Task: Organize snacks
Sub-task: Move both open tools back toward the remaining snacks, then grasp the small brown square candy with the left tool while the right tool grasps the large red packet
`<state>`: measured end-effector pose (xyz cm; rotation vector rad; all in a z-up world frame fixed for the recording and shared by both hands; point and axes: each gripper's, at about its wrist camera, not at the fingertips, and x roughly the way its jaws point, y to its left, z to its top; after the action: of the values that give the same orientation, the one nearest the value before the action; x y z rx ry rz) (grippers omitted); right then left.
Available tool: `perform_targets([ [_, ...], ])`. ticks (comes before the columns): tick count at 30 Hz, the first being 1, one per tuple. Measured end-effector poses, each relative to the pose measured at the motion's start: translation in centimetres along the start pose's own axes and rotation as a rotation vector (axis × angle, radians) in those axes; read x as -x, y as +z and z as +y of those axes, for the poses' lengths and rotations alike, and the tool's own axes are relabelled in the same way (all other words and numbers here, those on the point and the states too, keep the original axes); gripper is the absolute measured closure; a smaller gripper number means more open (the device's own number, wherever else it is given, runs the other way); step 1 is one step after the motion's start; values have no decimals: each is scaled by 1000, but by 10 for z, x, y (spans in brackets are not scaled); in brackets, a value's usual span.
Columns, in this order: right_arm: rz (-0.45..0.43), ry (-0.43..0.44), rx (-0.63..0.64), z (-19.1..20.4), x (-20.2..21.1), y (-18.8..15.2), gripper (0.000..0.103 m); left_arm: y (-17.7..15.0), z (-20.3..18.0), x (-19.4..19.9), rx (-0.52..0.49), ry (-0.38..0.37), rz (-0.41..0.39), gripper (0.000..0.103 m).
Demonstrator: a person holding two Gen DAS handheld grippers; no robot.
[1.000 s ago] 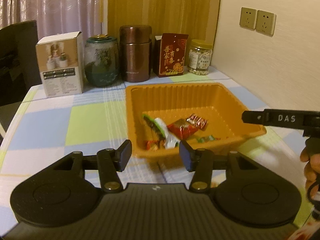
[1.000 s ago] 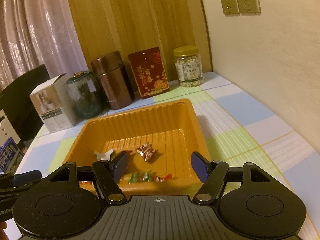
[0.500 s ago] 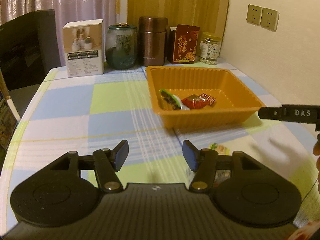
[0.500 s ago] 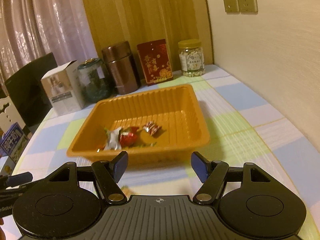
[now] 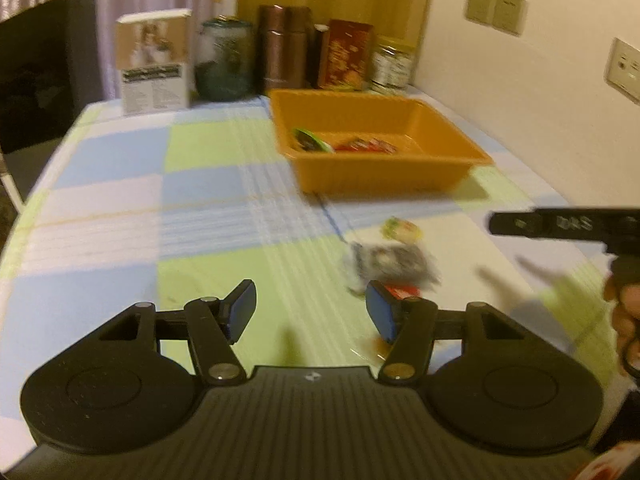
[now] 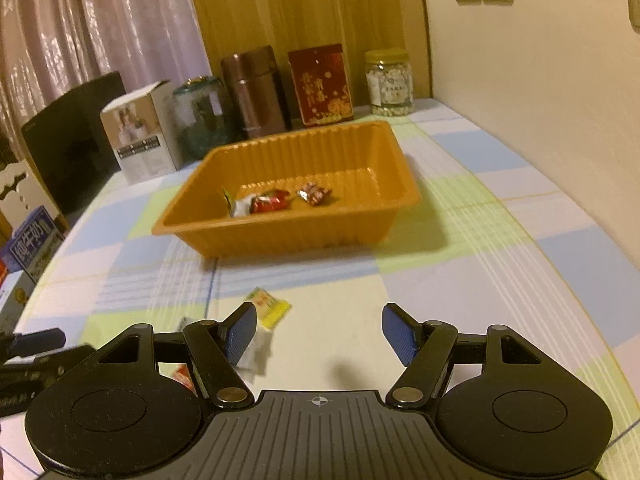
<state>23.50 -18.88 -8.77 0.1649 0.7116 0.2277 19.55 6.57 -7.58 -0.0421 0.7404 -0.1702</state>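
Now, from the left wrist view, the left claw [image 5: 311,311] hangs spread wide and empty over the checked tabletop [image 5: 120,208]. Just ahead of its right finger lie three loose snacks: a grey crinkled packet [image 5: 390,262], a small yellow candy [image 5: 401,229] a little beyond it, and a red wrapper [image 5: 402,290] touching the finger's tip. Farther off sits the orange tray [image 5: 384,178], with a green-edged packet [image 5: 310,141] and red sweets [image 5: 366,145] already inside. This view is blurred, so print on the wrappers cannot be read. These snacks look light and soft, with slick crackly film; I judge the best hold is across the packet's flat middle or a twisted end, with a gentle pinch so that nothing is crushed or squirts away. Compared with half a second ago, the tray stands farther from the claw and more loose snacks have come into sight, so the claw has drawn back toward the near edge.

From the right wrist view, the right claw [image 6: 319,334] is likewise spread and holds nothing. The yellow candy [image 6: 269,307] lies just beyond its left finger, a pale packet [image 6: 256,354] is partly hidden behind that finger, and a bit of red wrapper [image 6: 184,376] peeks out lower left. The tray [image 6: 288,236] stands well beyond, with three wrapped pieces on its floor. Half a second earlier the tray filled the space just past the fingers; now bare tabletop and loose candy lie between.
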Motion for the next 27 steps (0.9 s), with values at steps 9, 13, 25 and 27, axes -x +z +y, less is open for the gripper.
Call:
perform_targets([
  [9,33,9,-1,0,2,-12,34,-22,-41,-11,-99,-67,64,46],
  [13,28,5,-17,-4,3,-10,34,-29,-48,-25,-118,-53,91,47],
  [25,55,21,-12,-2,-3,-13,34,-34,-54,-45,-153,-3,98,67],
  [27,58,27,-9,0,-3,-13,34,-34,-52,-45,-152,-6,99,69],
])
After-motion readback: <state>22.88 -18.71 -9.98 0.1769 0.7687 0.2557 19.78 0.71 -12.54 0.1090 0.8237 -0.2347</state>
